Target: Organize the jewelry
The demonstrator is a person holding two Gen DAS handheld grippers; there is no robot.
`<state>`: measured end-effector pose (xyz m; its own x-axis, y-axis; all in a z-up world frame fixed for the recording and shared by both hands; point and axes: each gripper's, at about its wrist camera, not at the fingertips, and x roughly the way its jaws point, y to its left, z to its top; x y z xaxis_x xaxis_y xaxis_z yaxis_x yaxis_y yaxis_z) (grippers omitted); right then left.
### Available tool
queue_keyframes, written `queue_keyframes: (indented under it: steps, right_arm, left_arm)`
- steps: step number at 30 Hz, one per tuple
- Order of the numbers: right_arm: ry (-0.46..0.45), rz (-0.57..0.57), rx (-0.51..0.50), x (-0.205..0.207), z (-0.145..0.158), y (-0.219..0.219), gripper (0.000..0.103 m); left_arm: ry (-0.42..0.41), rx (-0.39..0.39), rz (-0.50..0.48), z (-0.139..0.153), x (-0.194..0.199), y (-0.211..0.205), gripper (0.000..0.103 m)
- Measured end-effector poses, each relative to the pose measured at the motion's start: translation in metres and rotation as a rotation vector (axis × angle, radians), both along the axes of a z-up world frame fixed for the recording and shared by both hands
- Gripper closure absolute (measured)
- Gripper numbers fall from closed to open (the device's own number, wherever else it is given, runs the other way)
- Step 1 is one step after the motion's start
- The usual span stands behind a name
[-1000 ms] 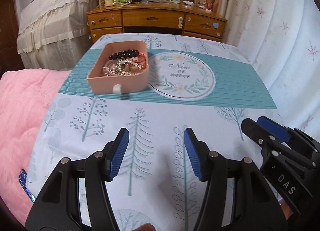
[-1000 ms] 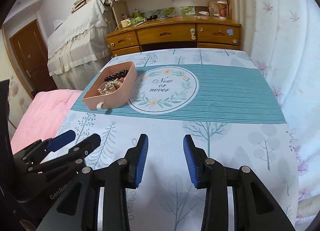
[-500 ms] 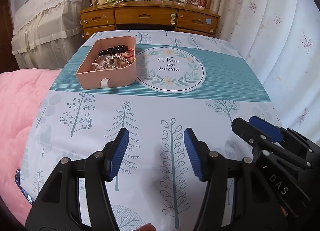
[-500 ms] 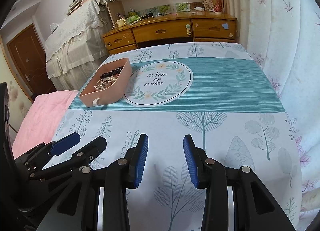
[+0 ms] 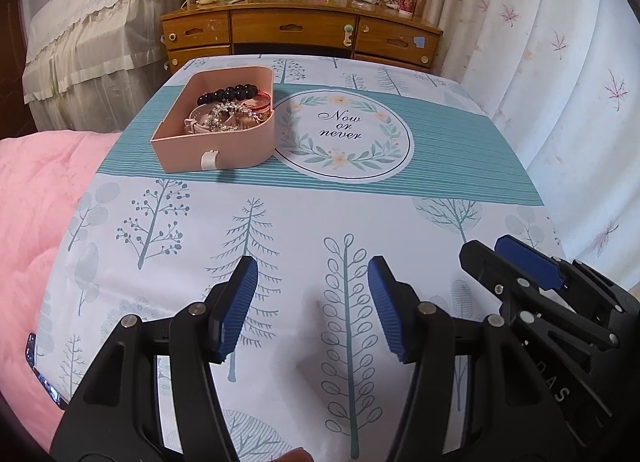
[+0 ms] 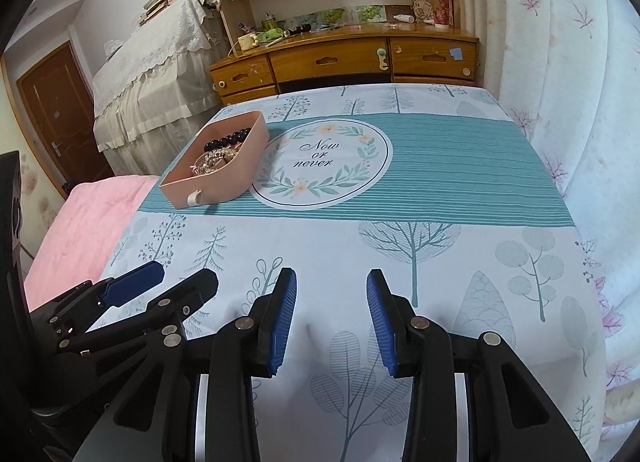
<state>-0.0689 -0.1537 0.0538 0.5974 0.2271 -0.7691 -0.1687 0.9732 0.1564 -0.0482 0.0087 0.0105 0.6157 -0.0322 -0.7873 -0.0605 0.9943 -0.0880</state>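
Observation:
A pink jewelry box (image 5: 224, 150) (image 6: 224, 186) stands open-topped on the teal stripe of the tablecloth, at the far left. Inside lie a black bead bracelet (image 5: 230, 94) (image 6: 228, 140), a tangle of silver chains (image 5: 226, 118) (image 6: 212, 160) and a red band (image 5: 262, 100). My left gripper (image 5: 312, 274) hangs open over the near tree print, nothing between its blue pads. My right gripper (image 6: 331, 286) is open too and holds nothing, close beside the left one. Each shows in the other's view: the right gripper (image 5: 504, 254) at the right edge, the left gripper (image 6: 180, 278) at the lower left.
A round "Now or never" print (image 5: 342, 138) (image 6: 320, 162) lies right of the box. A pink blanket (image 5: 36, 202) (image 6: 84, 230) borders the table on the left. A wooden desk (image 5: 296, 30) (image 6: 340, 58) stands behind, white curtains (image 5: 560, 62) to the right, a lace-covered piece (image 6: 152, 74) at far left.
Both views have pulled back a little, so the box looks smaller and farther. The jaws of both grippers stand as before.

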Motion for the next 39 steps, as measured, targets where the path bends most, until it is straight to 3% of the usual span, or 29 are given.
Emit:
queue_keyframes:
  steps: [39]
  right_arm:
    - [0.004,0.008,0.002,0.005,-0.011,0.0,0.066]
  left_arm:
    - [0.026,-0.006,0.005,-0.017,0.005,-0.001,0.049]
